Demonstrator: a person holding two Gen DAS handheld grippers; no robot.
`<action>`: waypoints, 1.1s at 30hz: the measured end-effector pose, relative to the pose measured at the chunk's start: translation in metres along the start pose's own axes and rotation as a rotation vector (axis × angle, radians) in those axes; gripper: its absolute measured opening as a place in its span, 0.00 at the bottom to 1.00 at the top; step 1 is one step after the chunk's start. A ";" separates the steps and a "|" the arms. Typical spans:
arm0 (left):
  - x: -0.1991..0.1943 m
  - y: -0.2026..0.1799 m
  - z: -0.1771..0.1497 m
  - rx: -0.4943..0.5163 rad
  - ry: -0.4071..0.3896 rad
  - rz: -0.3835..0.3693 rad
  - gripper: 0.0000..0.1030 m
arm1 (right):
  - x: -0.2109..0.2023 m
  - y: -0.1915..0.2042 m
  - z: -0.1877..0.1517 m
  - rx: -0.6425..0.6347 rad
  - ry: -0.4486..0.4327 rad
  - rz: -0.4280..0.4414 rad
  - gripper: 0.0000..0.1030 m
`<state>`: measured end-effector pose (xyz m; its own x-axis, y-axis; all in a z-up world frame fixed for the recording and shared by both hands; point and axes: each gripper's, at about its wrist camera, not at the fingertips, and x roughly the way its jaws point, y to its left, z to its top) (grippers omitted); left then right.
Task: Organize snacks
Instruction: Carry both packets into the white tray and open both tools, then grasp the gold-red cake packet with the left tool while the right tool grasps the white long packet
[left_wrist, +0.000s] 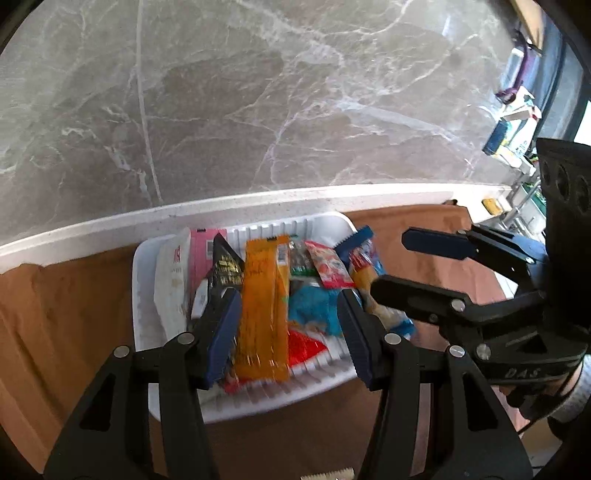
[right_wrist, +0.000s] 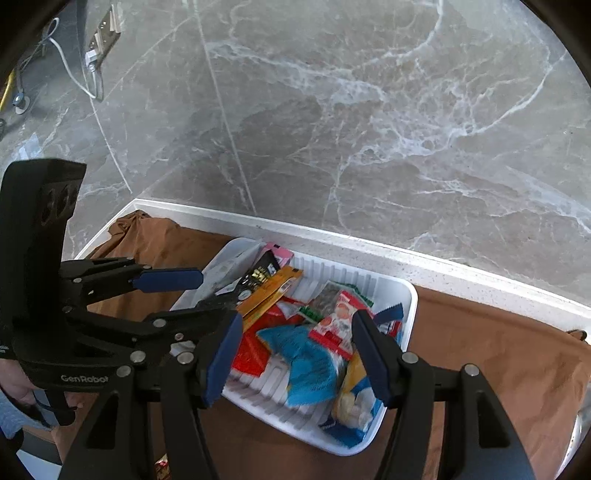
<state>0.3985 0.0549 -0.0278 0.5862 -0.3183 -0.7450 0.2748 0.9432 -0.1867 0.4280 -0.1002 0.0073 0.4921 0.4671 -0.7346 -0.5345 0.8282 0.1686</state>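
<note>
Marble wall behind, brown cloth (left_wrist: 66, 314) on the table; the snacks (left_wrist: 262, 306) lie heaped in the white tray (left_wrist: 142, 295). Left gripper (left_wrist: 286, 332) and right gripper (right_wrist: 295, 354) hover above, jaws apart, empty. Loose packets could slide or spill if nudged.

White lettering "GenRobot" shows on the black body of the left gripper (right_wrist: 186, 295), seen from the right wrist camera. From the left wrist camera, the right gripper (left_wrist: 399, 266) carries pale letters reading "DAS" on its body. Print on the snack packets (left_wrist: 258, 306) in the white tray (left_wrist: 147, 295) is too blurred to read.
</note>
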 end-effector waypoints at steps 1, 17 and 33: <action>-0.004 -0.002 -0.004 0.000 0.003 -0.003 0.51 | -0.004 0.001 -0.002 0.000 -0.001 0.001 0.63; -0.031 -0.024 -0.137 0.004 0.186 0.000 0.55 | -0.045 0.078 -0.132 -0.095 0.202 0.100 0.70; -0.025 -0.030 -0.201 0.056 0.295 -0.013 0.55 | -0.035 0.156 -0.225 -0.172 0.426 0.184 0.70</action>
<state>0.2228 0.0535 -0.1319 0.3382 -0.2809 -0.8982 0.3268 0.9301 -0.1678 0.1732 -0.0568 -0.0883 0.0732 0.4031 -0.9122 -0.7098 0.6636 0.2362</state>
